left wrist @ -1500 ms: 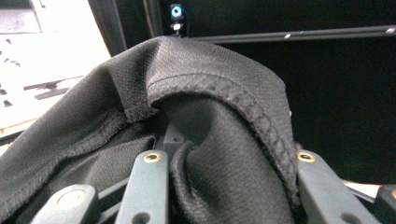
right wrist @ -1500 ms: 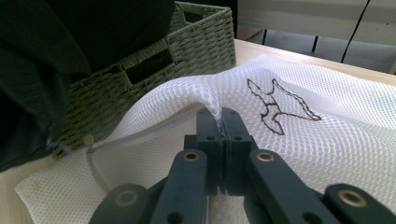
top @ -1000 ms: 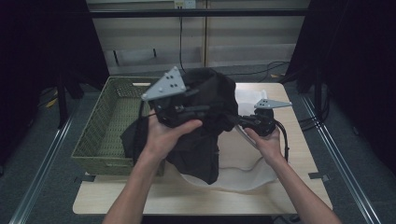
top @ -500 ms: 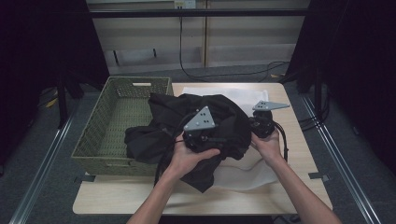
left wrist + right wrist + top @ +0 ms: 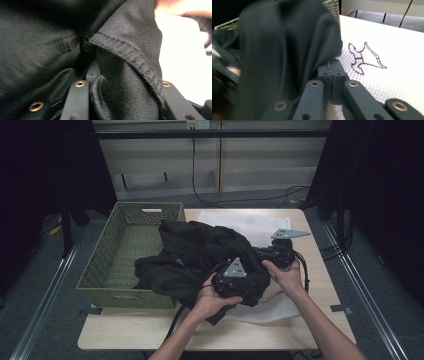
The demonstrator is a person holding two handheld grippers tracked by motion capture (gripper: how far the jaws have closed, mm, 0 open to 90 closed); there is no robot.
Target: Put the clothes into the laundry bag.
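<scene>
Light wooden table carrying green woven basket at left, white mesh mat lying at right; black garment spreading over mat, draping over basket rim.

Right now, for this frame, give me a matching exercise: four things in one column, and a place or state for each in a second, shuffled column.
Things:
1. black garment
2. green woven basket
3. white mesh mat
4. right tool

Places or states:
A. spread flat on the tabletop, with a dark outline drawn on it
B. at the left edge of the table, partly overhanging it
C. heaped across the table, one part draped over a basket rim
D. jaws pressed together on dark cloth

Pairs: 1-C, 2-B, 3-A, 4-D
</scene>
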